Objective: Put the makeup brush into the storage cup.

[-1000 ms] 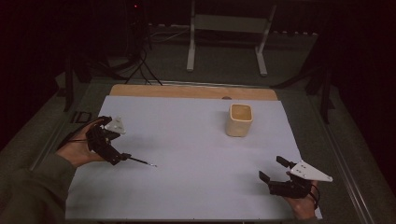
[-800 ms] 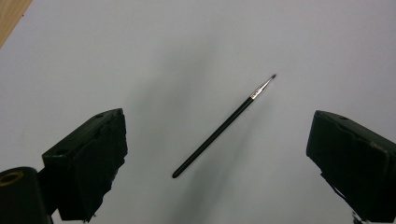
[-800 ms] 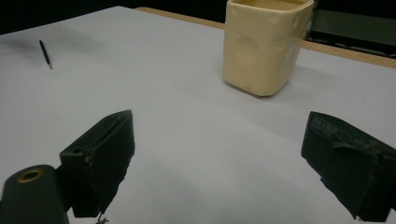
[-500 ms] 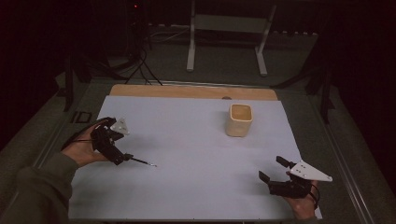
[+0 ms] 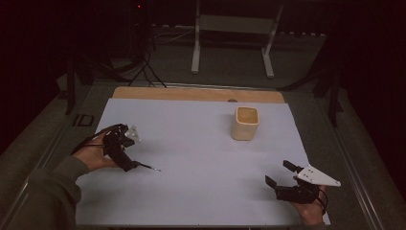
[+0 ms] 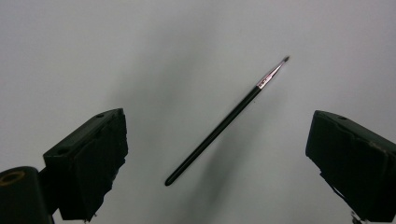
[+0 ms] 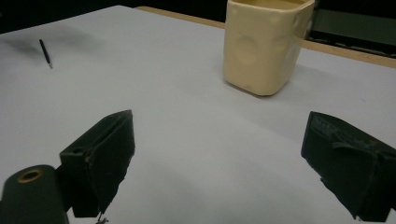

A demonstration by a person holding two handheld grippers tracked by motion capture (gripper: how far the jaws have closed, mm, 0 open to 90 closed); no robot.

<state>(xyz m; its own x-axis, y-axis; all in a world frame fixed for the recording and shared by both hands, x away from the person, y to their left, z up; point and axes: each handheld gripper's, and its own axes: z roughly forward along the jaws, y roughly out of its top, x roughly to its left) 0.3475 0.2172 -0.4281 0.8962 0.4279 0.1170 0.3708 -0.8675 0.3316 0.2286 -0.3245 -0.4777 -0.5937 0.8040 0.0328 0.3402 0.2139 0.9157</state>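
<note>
Presently listed: thin black brush (image 6: 227, 120) lying flat on the white bench (image 5: 201, 143) near its left side, between the wide-open jaws of the left gripper (image 5: 125, 155), untouched; right gripper (image 5: 281, 178) wide open, near right; cream cup (image 5: 246, 122) far right, upright.

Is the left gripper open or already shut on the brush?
Open. The left gripper has its jaws spread wide, with the brush lying flat on the white mat between them, untouched.

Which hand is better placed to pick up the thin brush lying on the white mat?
Left. The left tongs hang open right above the brush, which lies between the jaws. The right tongs sit far across the mat, nearer the cream cup.
</note>
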